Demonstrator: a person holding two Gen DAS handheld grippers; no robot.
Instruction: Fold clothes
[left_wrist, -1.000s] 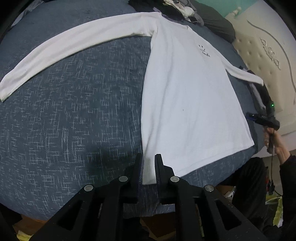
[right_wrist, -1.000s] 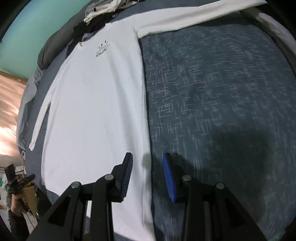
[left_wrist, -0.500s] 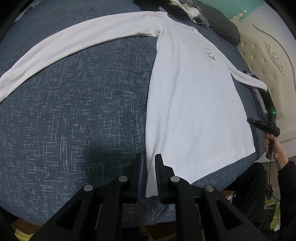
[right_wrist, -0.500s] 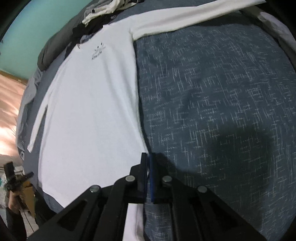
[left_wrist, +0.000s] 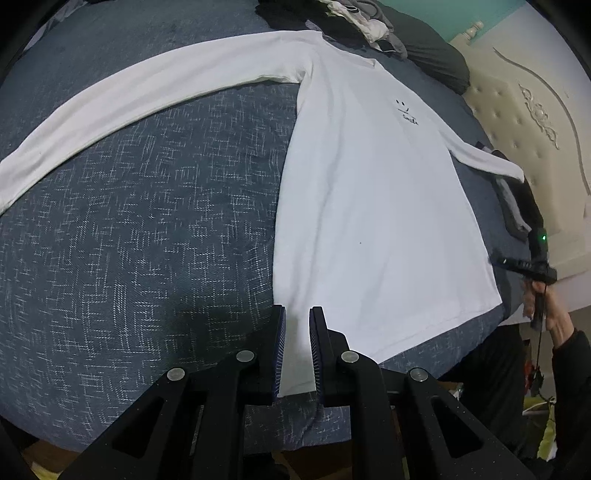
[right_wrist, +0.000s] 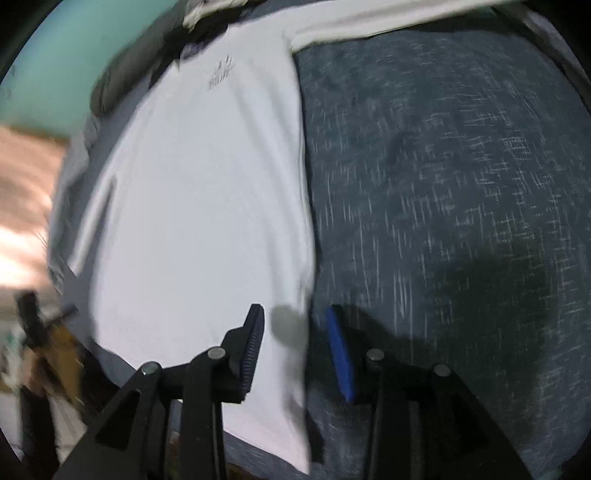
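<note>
A white long-sleeved shirt (left_wrist: 369, 206) lies flat, chest print up, on a blue-grey bedspread (left_wrist: 147, 240). One sleeve (left_wrist: 147, 92) stretches far to the left. My left gripper (left_wrist: 298, 310) stands over the hem's left corner, its jaws a narrow gap apart with the cloth lying flat between them. In the blurred right wrist view my right gripper (right_wrist: 295, 308) straddles the shirt's (right_wrist: 203, 206) other side edge near the hem; its jaws are opening and nothing is pinched. A hand (left_wrist: 550, 310) carries that gripper at the bed's right edge.
Dark and light clothes (left_wrist: 369, 18) are piled at the head of the bed, next to a dark pillow (left_wrist: 432, 62). A cream tufted headboard (left_wrist: 535, 110) stands on the right. The bed's near edge runs just under both grippers.
The right jaws shut and have parted again, and that view has turned blurred and closer to the cloth. In the left view the hem corner slid slightly down between the jaws.
</note>
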